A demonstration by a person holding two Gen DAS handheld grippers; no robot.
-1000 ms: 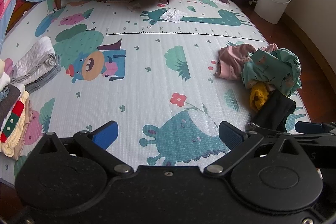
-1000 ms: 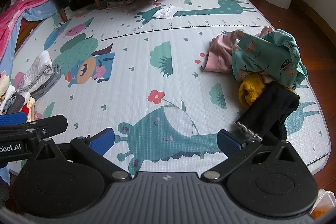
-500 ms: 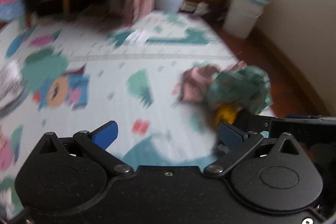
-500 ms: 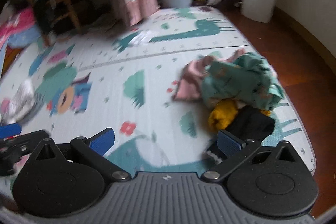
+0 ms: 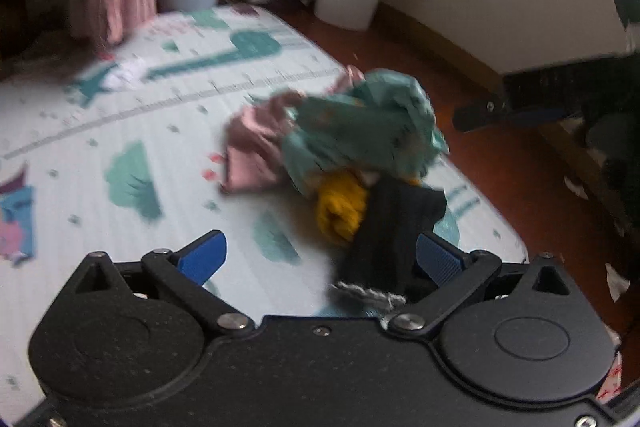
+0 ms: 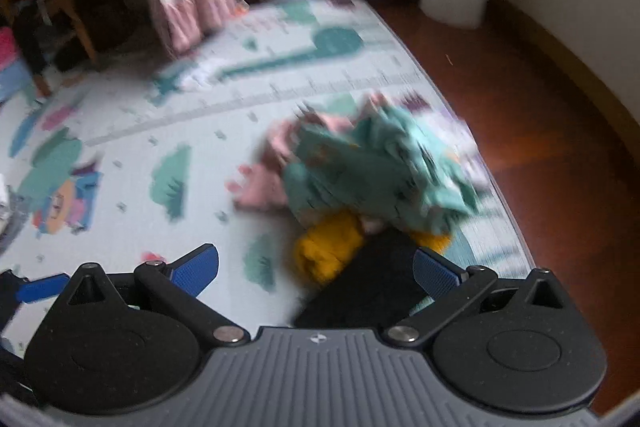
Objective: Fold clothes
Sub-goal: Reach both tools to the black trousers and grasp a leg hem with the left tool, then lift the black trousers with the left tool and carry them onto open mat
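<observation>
Looks like this is the reach-in step: both tongs are aimed at the unfolded pile on the right side of the play mat (image 5: 120, 131), nothing picked up yet. The pile is a teal printed garment (image 5: 360, 131) on top, a pink one (image 5: 252, 147) to its left, a mustard yellow piece (image 5: 340, 211) under it, and a black garment (image 5: 392, 227) nearest the cameras. The left tongs (image 5: 320, 255) are spread wide and empty, with the black garment's pale hem edge sitting between the fingers, though I can't tell if it's touching. The right tongs (image 6: 314, 267) are also wide open, holding nothing, black garment right in front. My guess is the next move is closing on that black piece's edge and dragging it to open mat. Frames are blurry, so fine detail is iffy.
</observation>
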